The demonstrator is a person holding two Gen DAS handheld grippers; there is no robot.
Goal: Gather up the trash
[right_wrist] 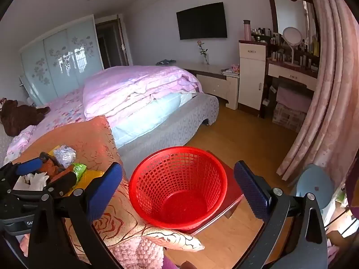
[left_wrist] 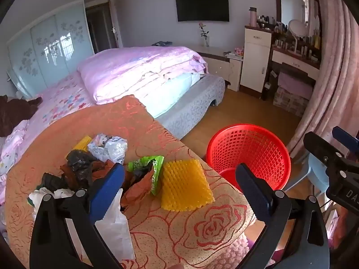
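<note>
The left gripper (left_wrist: pixel 179 183), with two blue padded fingers on black arms, stands wide open and holds nothing. It hangs over a heap of trash on the orange cloth with a red rose pattern (left_wrist: pixel 202 228) that covers the near end of the bed. Between its fingers lies a yellow spiky plastic mat (left_wrist: pixel 186 186). Just left of the mat is a crumpled green snack wrapper (left_wrist: pixel 154 168), and farther left are a crumpled black plastic bag (left_wrist: pixel 78 161) and a brown-orange wrapper. Behind them, far on the cloth, sits a crumpled white printed paper (left_wrist: pixel 110 148). A thin white plastic bag (left_wrist: pixel 114 226) lies near the camera, under the left finger.

The right gripper (right_wrist: pixel 178 190), of the same kind, is also wide open and empty. Between its fingers one sees the red plastic mesh basket (right_wrist: pixel 179 157), which stands on a low red stool on the wooden floor, just right of the bed corner. No trash shows inside the basket.

On the bed, far behind the cloth, lies a folded pink quilt (left_wrist: pixel 139 67). A black television (left_wrist: pixel 202 4) hangs on the far wall, and pink curtains (right_wrist: pixel 332 89) hang at the right.
</note>
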